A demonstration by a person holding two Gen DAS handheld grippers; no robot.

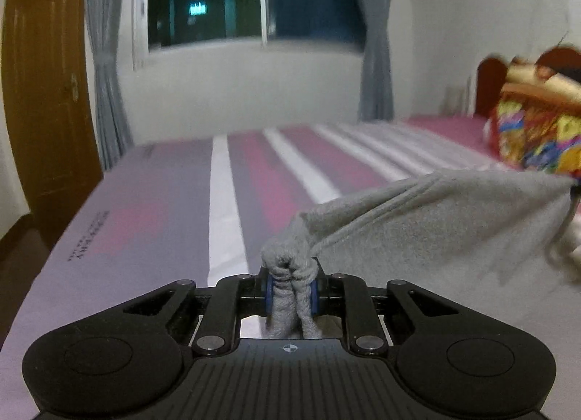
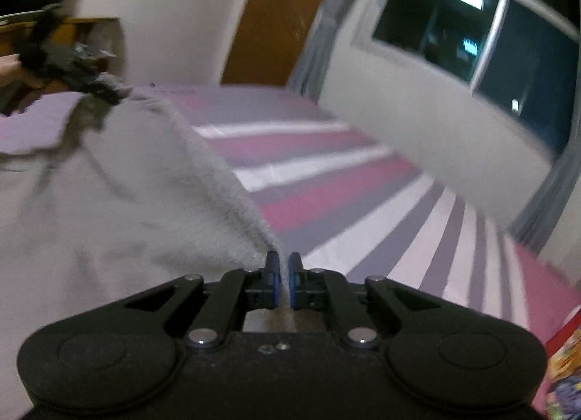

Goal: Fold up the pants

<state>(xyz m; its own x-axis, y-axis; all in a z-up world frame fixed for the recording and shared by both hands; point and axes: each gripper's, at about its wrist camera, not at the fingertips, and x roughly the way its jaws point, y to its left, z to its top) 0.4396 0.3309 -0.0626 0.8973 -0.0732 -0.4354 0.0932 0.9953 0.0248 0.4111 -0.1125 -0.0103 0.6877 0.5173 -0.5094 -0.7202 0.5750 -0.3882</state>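
Note:
The grey pants (image 1: pixel 428 223) hang stretched in the air above the striped bed (image 1: pixel 174 209). My left gripper (image 1: pixel 290 293) is shut on a bunched corner of the pants. The cloth runs from it to the right, out to the frame edge. In the right wrist view my right gripper (image 2: pixel 285 278) is shut on another edge of the pants (image 2: pixel 109 202). The cloth spreads from it to the left, up to the left gripper (image 2: pixel 105 87), held by a hand at the upper left.
The bed (image 2: pixel 363 180) has a pink, grey and white striped sheet. A colourful folded blanket (image 1: pixel 537 122) lies at the headboard end. A window with grey curtains (image 1: pixel 105 56) and a brown door (image 1: pixel 43 93) stand beyond the bed.

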